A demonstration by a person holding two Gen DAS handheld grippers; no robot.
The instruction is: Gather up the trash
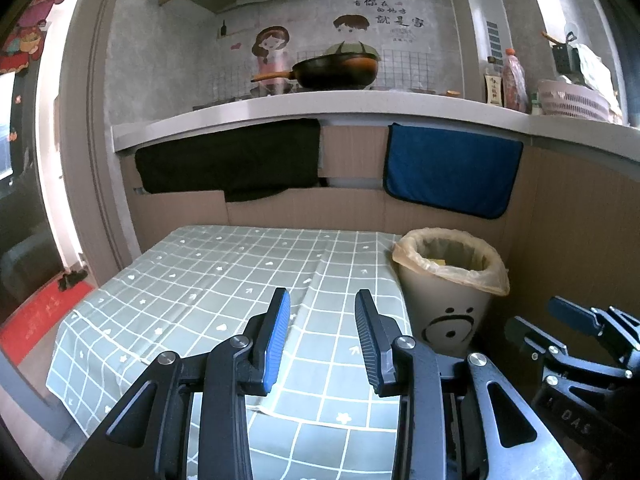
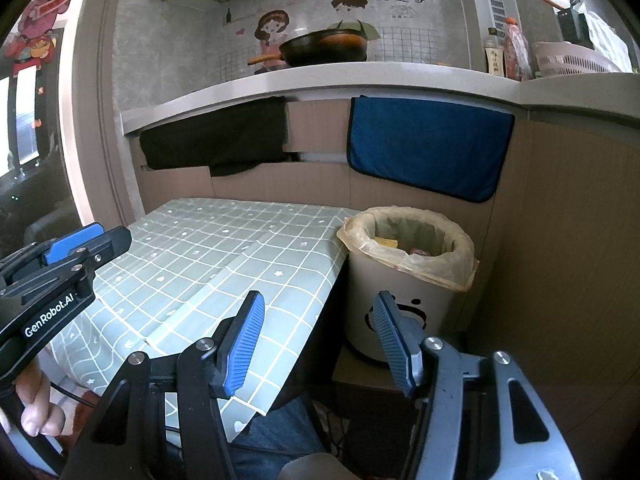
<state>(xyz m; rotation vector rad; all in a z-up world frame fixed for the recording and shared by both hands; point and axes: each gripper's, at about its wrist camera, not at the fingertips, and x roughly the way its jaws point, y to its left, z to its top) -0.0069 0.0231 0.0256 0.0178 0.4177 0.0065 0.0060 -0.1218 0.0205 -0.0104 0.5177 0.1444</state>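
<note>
Two tongs in view, both parted, nothing between pads. Left tongs (image 1: 322,300) over green checked cloth on surface (image 1: 208,276), moderate gap. Right tongs (image 2: 318,304) wider, at surface's right edge, facing trash bin (image 2: 404,304). Bin stands just beside surface, plastic liner folded over rim, face drawn on front. Trash (image 2: 386,243) lies inside bin: yellow scrap, reddish piece. Blue towel (image 2: 428,148) hangs from counter behind.

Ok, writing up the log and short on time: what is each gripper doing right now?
Left gripper: open, nothing between its jaws, over the table.
Right gripper: open, nothing held, beside the trash bin.
</note>
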